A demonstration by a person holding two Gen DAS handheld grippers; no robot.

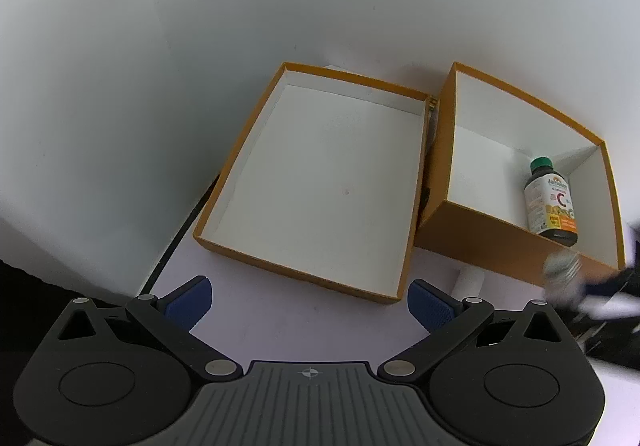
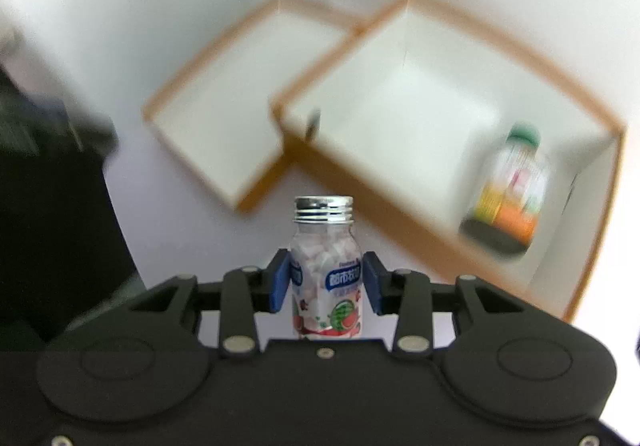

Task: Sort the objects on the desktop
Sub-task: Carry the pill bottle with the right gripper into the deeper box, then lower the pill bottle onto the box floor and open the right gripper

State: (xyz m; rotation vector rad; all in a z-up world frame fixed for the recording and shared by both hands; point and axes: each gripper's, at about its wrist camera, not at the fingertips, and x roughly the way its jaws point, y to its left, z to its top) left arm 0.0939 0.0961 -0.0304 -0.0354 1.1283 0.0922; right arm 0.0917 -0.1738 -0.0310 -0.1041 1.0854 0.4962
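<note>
My right gripper (image 2: pixel 326 282) is shut on a small clear candy bottle (image 2: pixel 325 246) with a silver screw cap and a watermelon label, held upright above the white table. Beyond it stand a deep orange box (image 2: pixel 420 230) and a shallow orange tray (image 2: pixel 188 133), both white inside. A dark vitamin bottle (image 2: pixel 508 193) with a green cap lies in the deep box. My left gripper (image 1: pixel 310 306) is open and empty, just in front of the shallow tray (image 1: pixel 304 274). The left wrist view also shows the deep box (image 1: pixel 480 238), the vitamin bottle (image 1: pixel 552 201), and the blurred candy bottle (image 1: pixel 564 270).
A black cable (image 1: pixel 176 238) runs along the table left of the shallow tray. A dark object (image 2: pixel 52 205) stands at the left of the right wrist view. A white wall (image 1: pixel 200 25) is behind the boxes.
</note>
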